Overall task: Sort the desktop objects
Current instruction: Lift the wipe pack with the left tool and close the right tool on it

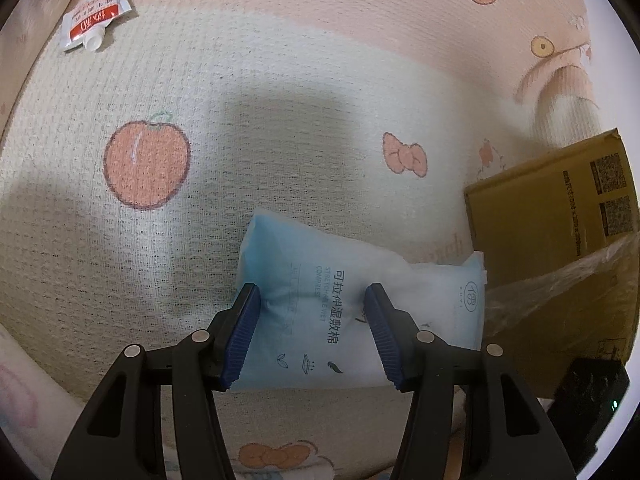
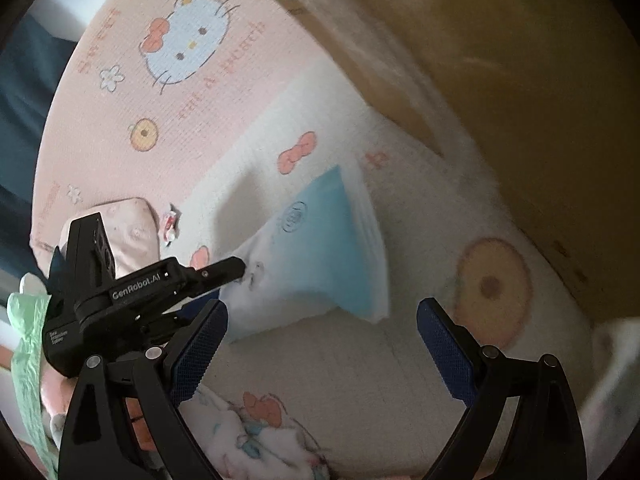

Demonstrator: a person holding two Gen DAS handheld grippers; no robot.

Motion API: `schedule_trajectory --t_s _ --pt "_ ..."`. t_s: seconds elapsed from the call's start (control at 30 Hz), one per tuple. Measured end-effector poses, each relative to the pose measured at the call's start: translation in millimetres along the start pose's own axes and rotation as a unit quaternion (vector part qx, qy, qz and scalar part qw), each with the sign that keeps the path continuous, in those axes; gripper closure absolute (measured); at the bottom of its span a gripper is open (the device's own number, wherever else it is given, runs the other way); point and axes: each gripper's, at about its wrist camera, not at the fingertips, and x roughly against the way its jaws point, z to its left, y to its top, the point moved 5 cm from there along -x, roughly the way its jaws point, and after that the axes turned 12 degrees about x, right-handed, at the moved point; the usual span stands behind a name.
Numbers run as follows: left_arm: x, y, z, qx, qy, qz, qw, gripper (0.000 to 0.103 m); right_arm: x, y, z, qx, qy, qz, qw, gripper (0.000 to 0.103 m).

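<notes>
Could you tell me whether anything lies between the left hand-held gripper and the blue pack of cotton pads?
Nothing visible does. The left hand-held gripper already straddles the blue pack, with its jaws open on either side. The cardboard box stands off to one side.

The cardboard box (image 1: 560, 216) runs off the right edge of the left wrist view, and in the right wrist view it is only a brown blur. The blue fingers (image 1: 244, 332) cover part of the blue-and-white pack's (image 1: 320, 272) print. The small red sachet's (image 1: 94, 16) lettering is too small to read.
</notes>
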Motion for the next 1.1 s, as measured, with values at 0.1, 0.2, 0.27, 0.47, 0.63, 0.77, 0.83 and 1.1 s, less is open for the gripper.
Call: schedule_trajectory --t_s 0.1,0.2,0.27,0.47,0.63,0.77,0.83,1.1 --pt "-1 1 2 0.006 -0.004 0.004 1.0000 0.043 -10 4 -1 -0.012 0.013 0.007 1.000 0.008" --pt "3 1 4 0.012 -0.004 0.008 0.9999 0.043 -18 8 0 -0.020 0.030 0.013 0.999 0.008" --pt "7 0 8 0.019 -0.010 0.016 0.9996 0.044 -23 11 3 -0.011 0.024 0.019 0.999 0.008" --pt "25 7 20 0.047 -0.017 -0.018 0.9986 0.044 -28 18 13 0.025 0.008 0.029 0.999 0.008" --pt "8 15 26 0.065 0.012 -0.006 0.9978 0.039 -38 23 16 0.050 -0.001 0.046 0.998 0.008" --pt "-1 16 27 0.094 -0.020 0.020 0.9952 0.037 -46 24 16 0.063 -0.002 0.057 0.996 0.008" --pt "-6 16 30 0.114 -0.038 0.033 0.9922 0.037 -50 24 15 0.069 -0.002 0.068 0.995 0.008" --pt "-14 3 16 0.094 -0.071 0.069 0.9906 0.037 -56 19 30 0.175 0.001 0.082 0.981 0.009"
